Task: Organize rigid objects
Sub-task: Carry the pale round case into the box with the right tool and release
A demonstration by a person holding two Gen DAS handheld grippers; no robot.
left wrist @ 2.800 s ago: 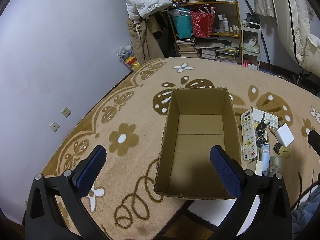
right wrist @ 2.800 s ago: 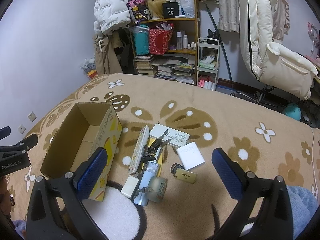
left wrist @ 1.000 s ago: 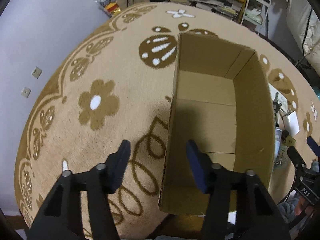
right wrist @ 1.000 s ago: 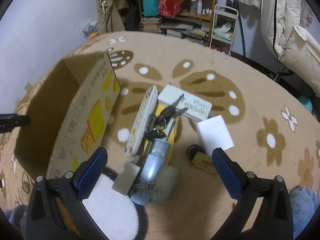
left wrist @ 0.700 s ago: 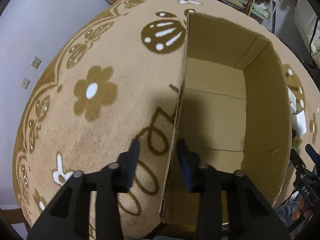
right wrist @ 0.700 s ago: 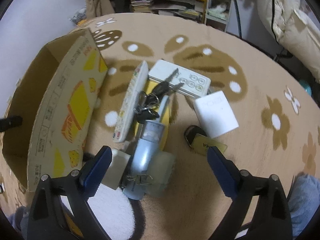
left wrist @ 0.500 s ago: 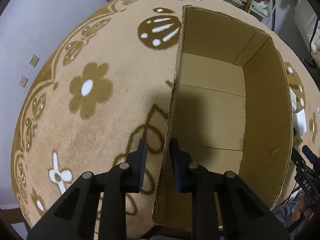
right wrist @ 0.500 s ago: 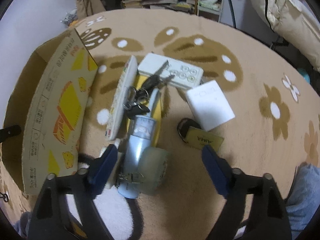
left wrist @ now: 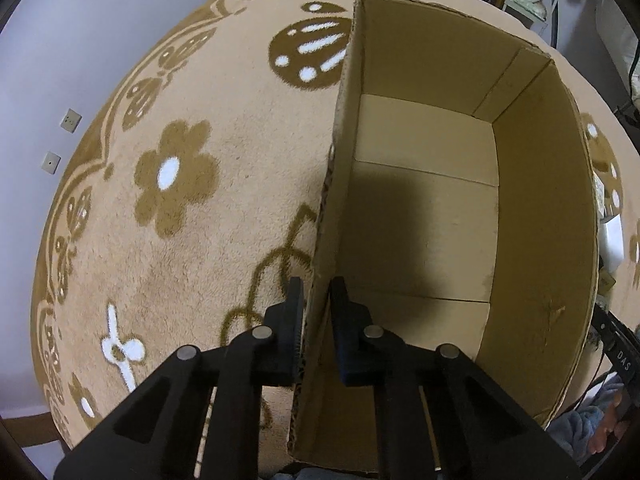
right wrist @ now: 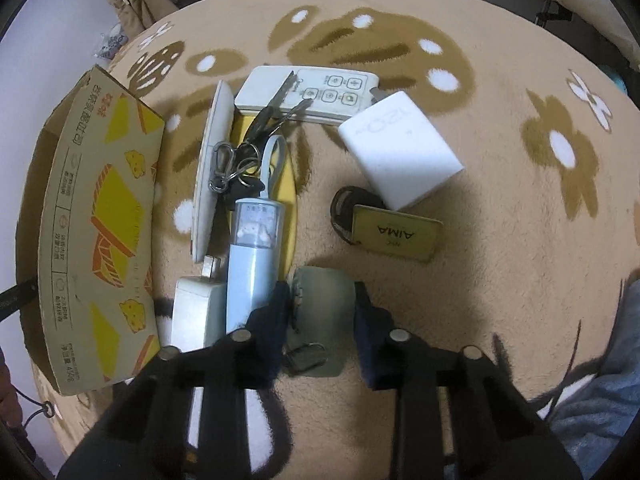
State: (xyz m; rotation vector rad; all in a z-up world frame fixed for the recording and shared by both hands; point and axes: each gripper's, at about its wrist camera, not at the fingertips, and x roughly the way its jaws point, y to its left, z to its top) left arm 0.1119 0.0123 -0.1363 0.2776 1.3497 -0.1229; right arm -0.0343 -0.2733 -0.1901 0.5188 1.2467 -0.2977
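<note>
An open, empty cardboard box (left wrist: 424, 216) stands on the flowered carpet. My left gripper (left wrist: 316, 300) is shut on the box's left wall, one finger inside and one outside. The box's printed side (right wrist: 100, 216) shows at the left of the right wrist view. My right gripper (right wrist: 320, 304) is half closed with its fingers on either side of a grey-green case with a metal ring (right wrist: 320, 308); contact is unclear. Beside it lie a pale blue bottle (right wrist: 252, 264), a white charger (right wrist: 196, 312), a key bunch (right wrist: 236, 164) and a long white remote (right wrist: 212, 168).
Further out lie a white button panel (right wrist: 312, 92), a white square block (right wrist: 400, 148) and a gold AIMA tag with a dark ring (right wrist: 396, 232). A yellow item (right wrist: 292, 184) lies under the bottle. The person's blue clothing (right wrist: 596, 400) is at the lower right.
My left gripper has closed onto the box's left wall. My right gripper has come down over the objects and narrowed around the grey-green case.
</note>
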